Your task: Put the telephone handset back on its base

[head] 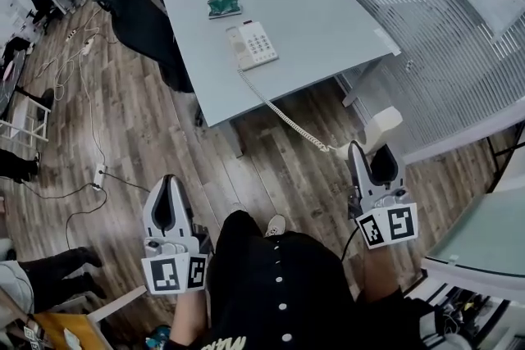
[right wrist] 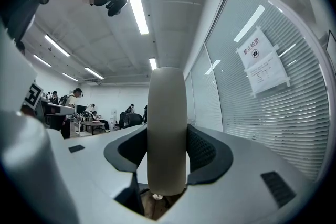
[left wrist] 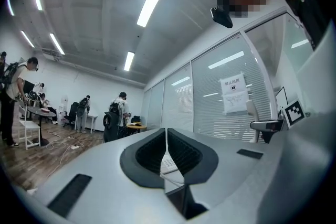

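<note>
The white telephone base (head: 252, 45) with its keypad lies on the grey table (head: 328, 12), far ahead of both grippers. A coiled cord (head: 283, 115) runs from the base off the table's front edge to the beige handset (head: 384, 125). My right gripper (head: 373, 150) is shut on the handset, which stands upright between the pads (right wrist: 167, 128), out over the wooden floor. My left gripper (head: 168, 179) is at the lower left, shut and holding nothing. Through its narrow jaw slit (left wrist: 166, 136) a bit of the base (left wrist: 169, 164) shows.
A green object (head: 223, 6) sits on the table behind the base. A glass partition with blinds (head: 435, 12) runs along the right. A black chair (head: 135, 4) and floor cables (head: 82, 70) are at the left. Another glass tabletop (head: 484, 242) is at lower right. People stand far off.
</note>
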Action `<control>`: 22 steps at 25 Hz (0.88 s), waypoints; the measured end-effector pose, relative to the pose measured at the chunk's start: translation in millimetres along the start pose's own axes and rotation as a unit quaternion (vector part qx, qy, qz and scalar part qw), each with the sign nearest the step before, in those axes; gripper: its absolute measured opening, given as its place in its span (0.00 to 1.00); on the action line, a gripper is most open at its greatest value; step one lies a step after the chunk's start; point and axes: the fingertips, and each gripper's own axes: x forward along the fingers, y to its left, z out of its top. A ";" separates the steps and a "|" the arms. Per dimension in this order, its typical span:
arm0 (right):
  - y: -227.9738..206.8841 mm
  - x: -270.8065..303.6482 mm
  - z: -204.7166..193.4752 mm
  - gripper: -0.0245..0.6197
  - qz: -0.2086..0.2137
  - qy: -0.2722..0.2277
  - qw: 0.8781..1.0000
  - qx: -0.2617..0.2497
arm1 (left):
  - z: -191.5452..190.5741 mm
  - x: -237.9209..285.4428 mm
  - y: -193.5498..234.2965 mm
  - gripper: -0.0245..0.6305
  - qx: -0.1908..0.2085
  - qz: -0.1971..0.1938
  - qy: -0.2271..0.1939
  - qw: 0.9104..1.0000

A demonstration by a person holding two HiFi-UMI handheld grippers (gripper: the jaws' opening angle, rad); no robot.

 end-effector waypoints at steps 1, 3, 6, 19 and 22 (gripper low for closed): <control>0.6 2.7 -1.6 0.40 0.003 0.002 1.000 0.000 | -0.4 0.9 2.1 0.07 0.000 0.004 0.000 1.000; 3.0 7.5 -3.1 0.40 0.009 0.004 1.000 -0.001 | -1.4 3.0 5.8 0.07 -0.001 0.009 0.001 1.000; 4.5 14.3 -3.6 0.40 0.014 0.006 1.000 -0.004 | -2.6 8.3 7.4 0.07 -0.002 0.009 0.002 1.000; 9.7 49.5 -5.9 0.40 0.017 0.007 1.000 -0.010 | -7.6 34.5 29.6 0.07 -0.006 0.015 0.001 1.000; 10.4 59.7 -2.2 0.40 0.017 0.005 1.000 -0.017 | -3.9 48.5 32.1 0.07 -0.006 0.008 -0.005 1.000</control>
